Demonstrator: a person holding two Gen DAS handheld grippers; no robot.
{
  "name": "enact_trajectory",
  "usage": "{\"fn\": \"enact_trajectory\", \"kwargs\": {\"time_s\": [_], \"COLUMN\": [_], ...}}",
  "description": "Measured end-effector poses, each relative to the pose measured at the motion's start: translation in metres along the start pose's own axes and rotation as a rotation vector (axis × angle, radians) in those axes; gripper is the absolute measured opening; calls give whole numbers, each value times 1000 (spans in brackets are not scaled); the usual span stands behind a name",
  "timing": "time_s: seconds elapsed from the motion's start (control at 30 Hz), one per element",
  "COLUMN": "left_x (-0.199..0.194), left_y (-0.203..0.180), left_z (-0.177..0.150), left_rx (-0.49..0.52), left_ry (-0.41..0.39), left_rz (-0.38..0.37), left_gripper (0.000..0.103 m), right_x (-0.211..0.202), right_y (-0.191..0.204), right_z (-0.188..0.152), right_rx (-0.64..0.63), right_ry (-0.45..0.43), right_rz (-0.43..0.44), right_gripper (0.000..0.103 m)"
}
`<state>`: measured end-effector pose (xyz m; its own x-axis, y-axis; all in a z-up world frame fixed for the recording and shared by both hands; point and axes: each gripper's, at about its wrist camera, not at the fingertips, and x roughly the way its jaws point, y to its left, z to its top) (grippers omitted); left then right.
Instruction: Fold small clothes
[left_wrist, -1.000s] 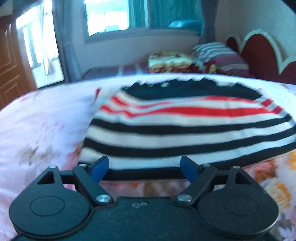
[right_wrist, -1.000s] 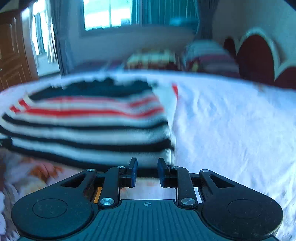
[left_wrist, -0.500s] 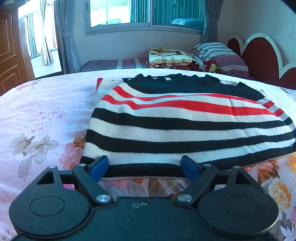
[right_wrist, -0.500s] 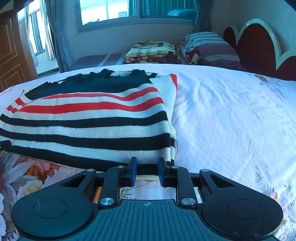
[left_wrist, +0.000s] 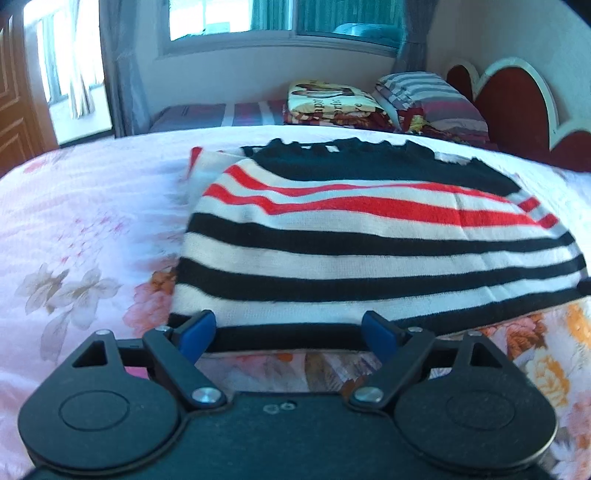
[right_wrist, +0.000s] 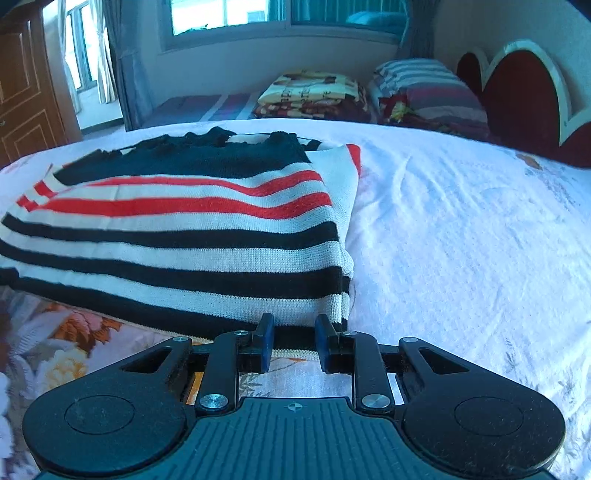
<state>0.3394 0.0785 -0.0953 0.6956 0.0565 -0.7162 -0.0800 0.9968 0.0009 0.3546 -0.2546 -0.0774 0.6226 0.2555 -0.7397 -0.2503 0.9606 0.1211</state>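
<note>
Sweater (left_wrist: 369, 236) hem partly behind spread left gripper (left_wrist: 288, 334) and narrowly parted, empty right gripper (right_wrist: 293, 341).

A wide bed (left_wrist: 92, 206) is filling both views, covered by a pale pink sheet (right_wrist: 461, 240) that is showing printed flowers along its near edge. A folded striped sweater (left_wrist: 369, 240), banded in black, cream and red, is lying flat on the sheet. At the far end, a folded patterned blanket (right_wrist: 314, 92) and a striped pillow (left_wrist: 428, 96) are resting side by side against the dark red headboard (right_wrist: 524, 103).
</note>
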Motion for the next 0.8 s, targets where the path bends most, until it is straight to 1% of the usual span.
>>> {"fn": "enact_trajectory", "kwargs": {"time_s": [0.03, 0.1, 0.13, 0.17, 0.2, 0.27, 0.3, 0.33, 0.43, 0.5, 0.53, 0.7, 0.8], "left_x": [-6, -20, -25, -29, -33, -32, -31, -29, -17, -5, 2, 27, 38], "left_y": [4, 13, 20, 30, 40, 57, 62, 66, 75, 77, 77, 76, 73], "left_z": [-1, -6, -10, -15, -20, -32, -37, -41, -44, -41, -37, -18, -7], "left_rx": [-16, -47, -82, -154, -242, -438, -514, -581, -751, -805, -813, -841, -828], "left_ry": [-5, -26, -30, -35, -41, -42, -55, -74, -118, -137, -145, -184, -195], "left_rz": [14, 85, 118, 111, 57, -84, -134, -174, -257, -289, -296, -285, -273], "left_gripper": [85, 85, 85, 83, 82, 81, 81, 81, 81, 80, 80, 80, 80], "right_x": [-6, -20, -27, -34, -39, -45, -48, -49, -48, -44, -40, -10, 16], "right_y": [-4, -9, -10, -10, -8, 0, 5, 9, 25, 36, 42, 66, 77], "right_z": [1, 0, -1, -4, -5, -6, -6, -4, 7, 16, 22, 45, 58], "right_rx": [28, 69, 77, 77, 75, 70, 71, 74, 92, 94, 96, 91, 96], "right_ry": [-8, -31, -48, -67, -80, -106, -121, -130, -152, -154, -151, -141, -133], "right_rz": [9, 12, 23, 37, 48, 71, 84, 104, 154, 198, 216, 277, 310], "right_gripper": [24, 24, 24, 24, 24, 23, 16, 1, 0, 0, 0, 0, 0]}}
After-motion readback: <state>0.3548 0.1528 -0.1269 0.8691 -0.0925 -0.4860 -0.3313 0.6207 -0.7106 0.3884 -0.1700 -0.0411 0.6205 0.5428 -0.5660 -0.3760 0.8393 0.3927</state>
